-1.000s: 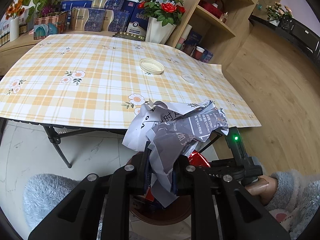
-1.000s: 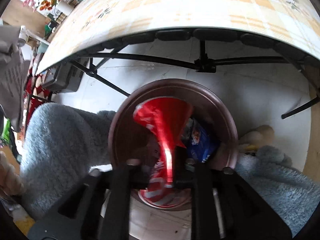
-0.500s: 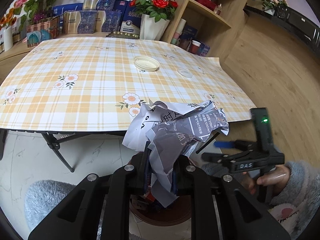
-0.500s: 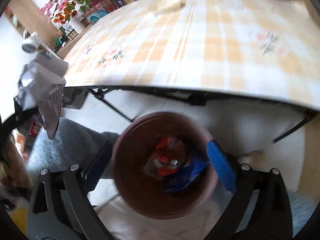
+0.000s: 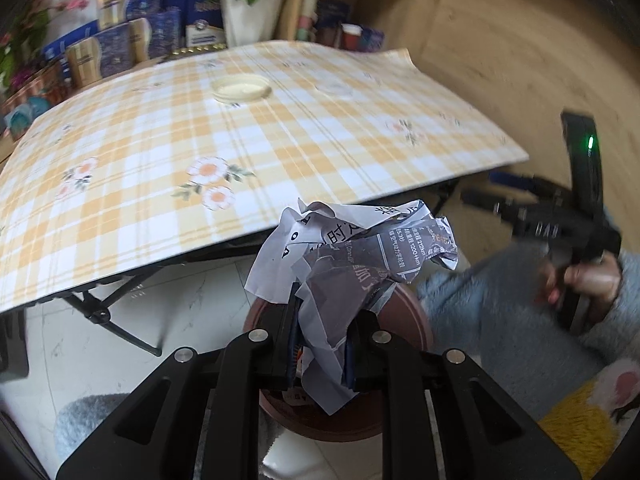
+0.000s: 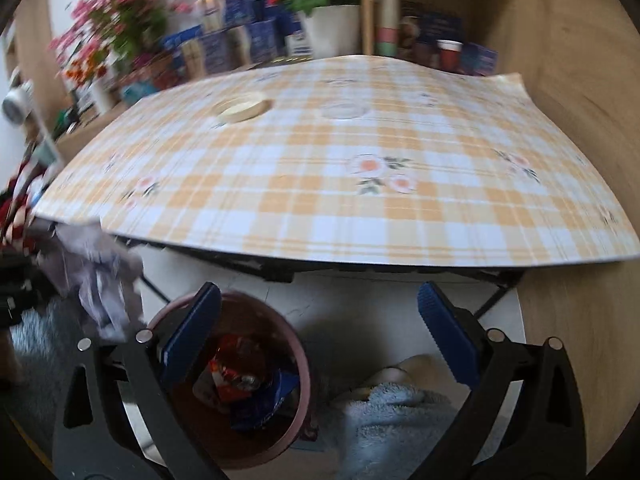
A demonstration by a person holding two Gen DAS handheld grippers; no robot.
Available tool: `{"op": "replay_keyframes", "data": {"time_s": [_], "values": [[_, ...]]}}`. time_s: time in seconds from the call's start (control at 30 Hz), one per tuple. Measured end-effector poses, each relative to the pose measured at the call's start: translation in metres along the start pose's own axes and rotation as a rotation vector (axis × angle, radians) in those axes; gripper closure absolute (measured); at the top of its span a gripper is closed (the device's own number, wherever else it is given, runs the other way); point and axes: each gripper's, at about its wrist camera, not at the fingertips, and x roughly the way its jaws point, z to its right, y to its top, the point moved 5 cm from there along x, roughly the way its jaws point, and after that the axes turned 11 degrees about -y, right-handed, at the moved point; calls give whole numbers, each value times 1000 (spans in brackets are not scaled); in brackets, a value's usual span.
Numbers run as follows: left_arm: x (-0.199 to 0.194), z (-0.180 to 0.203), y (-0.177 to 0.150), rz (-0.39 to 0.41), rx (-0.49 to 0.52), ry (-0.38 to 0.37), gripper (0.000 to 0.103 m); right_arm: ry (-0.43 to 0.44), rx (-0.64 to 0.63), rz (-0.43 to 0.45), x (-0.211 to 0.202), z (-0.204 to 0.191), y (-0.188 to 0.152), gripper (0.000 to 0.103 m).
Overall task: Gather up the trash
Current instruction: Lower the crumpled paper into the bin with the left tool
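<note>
Two grippers above a brown bin beside the checked counter.

Left wrist view: the left gripper (image 5: 320, 344) has its fingers clenched on a crumpled printed paper (image 5: 352, 256), held over the brown bin (image 5: 404, 312) below the counter (image 5: 240, 152); the right gripper (image 5: 496, 196) shows at right in a hand (image 5: 588, 280). Right wrist view: the right gripper's (image 6: 320, 336) blue-padded fingers (image 6: 192, 328) are released, nothing between them, over the bin (image 6: 296, 356) holding red and blue wrappers (image 6: 240, 380); the paper (image 6: 100, 280) hangs at left.

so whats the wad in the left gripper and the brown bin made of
The wad looks like printed paper, matte: sharp creases, torn edges, black type on white and grey. The brown bin seems plastic, though glazed ceramic is possible: smooth rounded rim with a dull sheen.
</note>
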Motion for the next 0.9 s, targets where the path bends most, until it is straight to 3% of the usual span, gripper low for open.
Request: {"op": "replay_keyframes", "data": {"time_s": [0.2,0.43,0.73,0.8,0.83,0.87,0.9], "values": [[31,6,-18,-111,33,-8,86,2,90,-7,1,17,-5,6],[50,-2,-31,-187,-14,-21,85,0,122,-7,0,21,-8,6],[56,-5,-37,-225,-34,-34,78,4,110,-6,-1,16,-9,6],[55,-1,-36,-222,-25,-40,74,5,109,-8,0,15,-9,6],[55,0,-36,-220,-20,-36,65,5,108,-9,0,15,-9,6],[54,0,-35,-214,-15,-28,47,5,107,-9,0,15,-9,6],[53,1,-34,-204,-13,-26,37,6,107,-9,0,15,-9,6]]}}
